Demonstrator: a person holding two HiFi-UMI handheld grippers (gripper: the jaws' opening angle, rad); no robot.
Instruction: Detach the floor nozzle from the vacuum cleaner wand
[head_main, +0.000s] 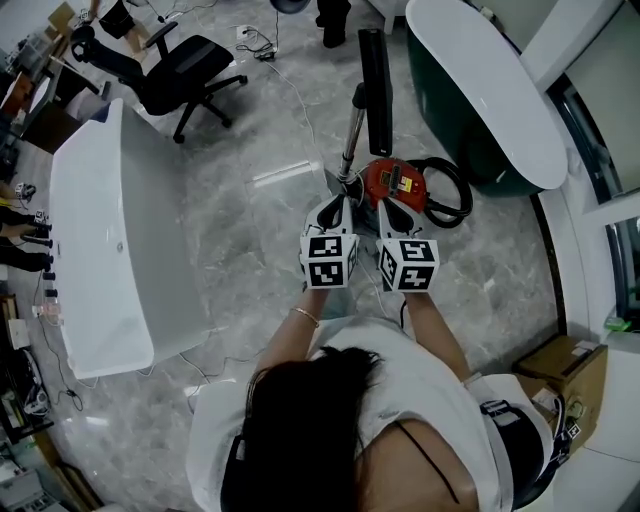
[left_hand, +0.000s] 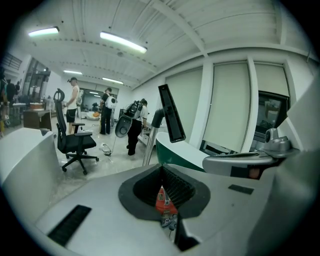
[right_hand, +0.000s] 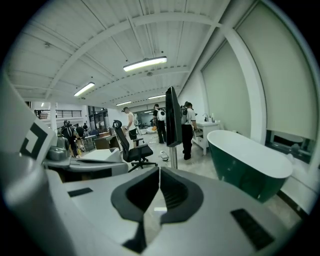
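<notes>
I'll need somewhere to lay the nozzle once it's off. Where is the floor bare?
Bare floor lies between the white bathtub and the vacuum cleaner. Crowded right of it, where its hose coils beside the green bathtub.

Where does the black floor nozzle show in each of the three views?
Head view: floor nozzle top centre, past the red vacuum body.
Left gripper view: floor nozzle centre, slightly above the middle.
Right gripper view: floor nozzle centre, upright.
Shared landmark: black office chair, left of the nozzle in every view.
</notes>
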